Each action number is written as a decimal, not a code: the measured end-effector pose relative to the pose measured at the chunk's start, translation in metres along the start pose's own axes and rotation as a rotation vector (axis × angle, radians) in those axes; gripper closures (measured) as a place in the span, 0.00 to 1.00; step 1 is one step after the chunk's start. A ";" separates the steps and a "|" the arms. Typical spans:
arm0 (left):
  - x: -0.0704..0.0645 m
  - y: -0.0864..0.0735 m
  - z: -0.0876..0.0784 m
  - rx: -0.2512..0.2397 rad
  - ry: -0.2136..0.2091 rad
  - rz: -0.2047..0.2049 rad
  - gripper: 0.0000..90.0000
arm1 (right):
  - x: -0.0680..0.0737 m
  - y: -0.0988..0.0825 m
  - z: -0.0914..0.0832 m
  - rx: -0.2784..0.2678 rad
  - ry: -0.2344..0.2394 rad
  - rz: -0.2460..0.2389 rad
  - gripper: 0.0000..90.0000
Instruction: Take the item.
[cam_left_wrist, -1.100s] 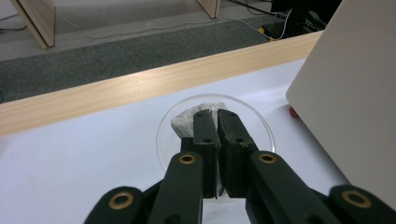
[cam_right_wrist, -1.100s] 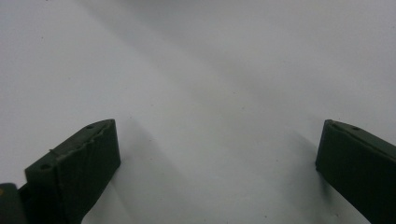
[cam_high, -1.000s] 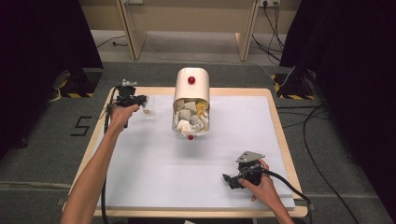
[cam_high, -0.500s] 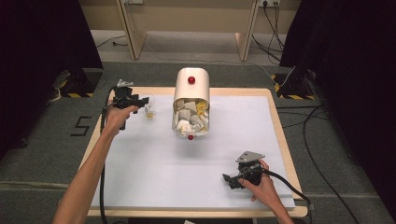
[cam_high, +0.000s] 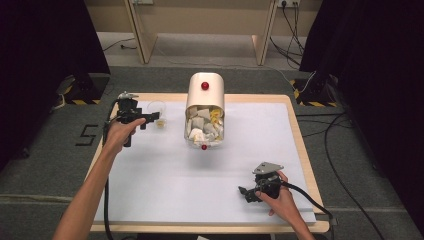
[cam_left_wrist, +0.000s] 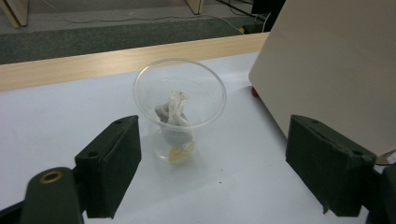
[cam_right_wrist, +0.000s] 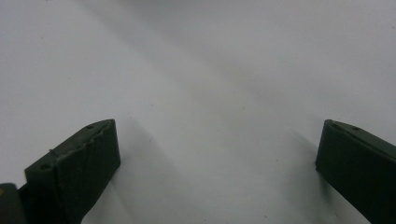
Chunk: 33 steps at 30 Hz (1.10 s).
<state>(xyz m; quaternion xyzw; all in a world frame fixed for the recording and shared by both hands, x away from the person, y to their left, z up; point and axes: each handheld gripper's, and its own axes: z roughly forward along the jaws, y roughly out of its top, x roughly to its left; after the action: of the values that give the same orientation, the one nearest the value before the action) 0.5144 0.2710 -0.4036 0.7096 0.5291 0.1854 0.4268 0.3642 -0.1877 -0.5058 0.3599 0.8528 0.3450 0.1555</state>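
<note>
A clear plastic cup (cam_high: 156, 107) (cam_left_wrist: 180, 93) stands upright on the white sheet at the far left, with a crumpled tea bag (cam_left_wrist: 175, 116) inside it. My left gripper (cam_high: 150, 120) (cam_left_wrist: 215, 128) hovers just short of the cup. Its jaws have just been opening and stand wide apart with nothing between them. A beige bin (cam_high: 205, 92) (cam_left_wrist: 336, 60) with a red knob lies on its side in the middle, its mouth full of paper sachets (cam_high: 204, 125). My right gripper (cam_high: 247, 194) (cam_right_wrist: 217, 135) rests low at the front right, open over bare sheet.
The white sheet (cam_high: 165, 180) covers a wooden table whose edge (cam_high: 300, 145) frames it. The bin lies close to the right of the cup. Cables trail from both grippers toward the front. Dark curtains and floor cables (cam_high: 340, 125) surround the table.
My left gripper's jaws have opened and the hand has drawn back a little from the cup, toward the near left. The tea bag stays in the cup. The right gripper has not moved.
</note>
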 end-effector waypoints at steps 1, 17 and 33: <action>-0.001 -0.001 -0.001 0.001 -0.009 0.000 0.20 | 0.000 0.000 0.000 0.000 0.000 0.000 0.00; -0.023 -0.021 -0.008 -0.013 -0.046 0.032 0.18 | 0.000 0.000 0.000 0.002 0.000 0.002 0.00; -0.034 -0.035 -0.009 -0.026 -0.054 0.044 0.18 | 0.000 0.000 0.000 0.002 -0.001 0.000 0.00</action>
<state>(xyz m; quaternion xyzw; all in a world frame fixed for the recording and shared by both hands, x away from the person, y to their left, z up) 0.4742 0.2466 -0.4202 0.7202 0.4990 0.1825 0.4461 0.3642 -0.1878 -0.5058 0.3602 0.8532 0.3438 0.1554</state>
